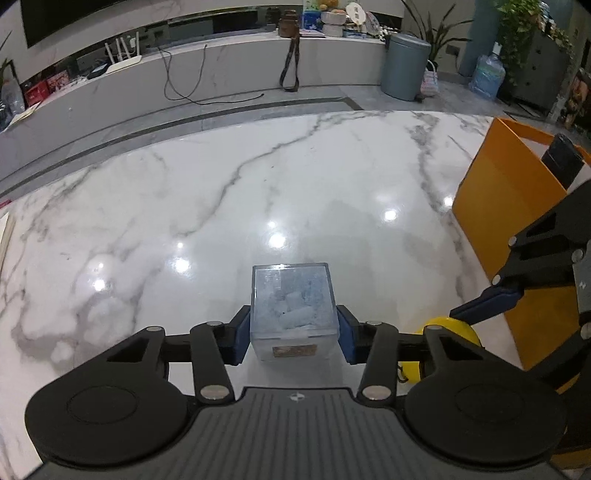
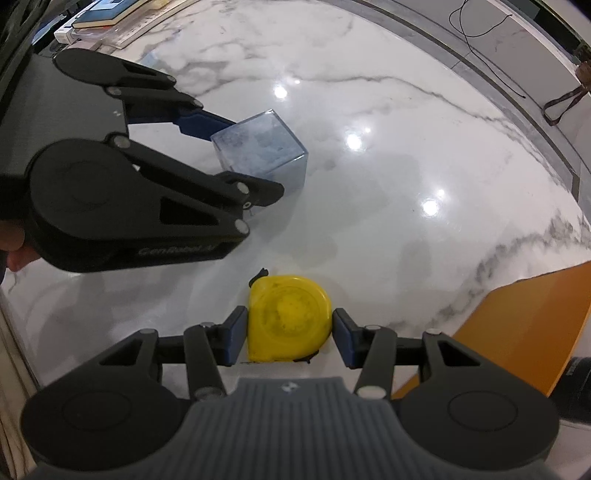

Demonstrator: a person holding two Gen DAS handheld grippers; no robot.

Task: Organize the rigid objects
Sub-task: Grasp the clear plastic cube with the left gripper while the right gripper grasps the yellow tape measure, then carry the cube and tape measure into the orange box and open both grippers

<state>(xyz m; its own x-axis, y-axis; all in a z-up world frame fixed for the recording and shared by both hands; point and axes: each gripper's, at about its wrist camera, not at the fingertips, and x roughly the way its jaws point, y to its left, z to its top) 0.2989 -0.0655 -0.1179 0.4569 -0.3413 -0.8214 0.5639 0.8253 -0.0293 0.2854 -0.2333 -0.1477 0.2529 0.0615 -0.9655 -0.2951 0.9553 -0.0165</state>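
A clear plastic cube box (image 1: 293,308) stands on the white marble table, between the blue pads of my left gripper (image 1: 294,334), which is shut on its two sides. The cube also shows in the right wrist view (image 2: 263,151) with the left gripper (image 2: 236,155) around it. A yellow tape measure (image 2: 290,317) lies flat on the table between the pads of my right gripper (image 2: 290,338). The left pad touches it and the right pad is at its edge. A part of the tape measure shows in the left wrist view (image 1: 452,330).
An orange box (image 1: 509,192) stands open on the table at the right, with a black object (image 1: 561,158) sticking out of it. It also shows in the right wrist view (image 2: 524,325). Books and a tray (image 2: 110,22) lie at the table's far left edge.
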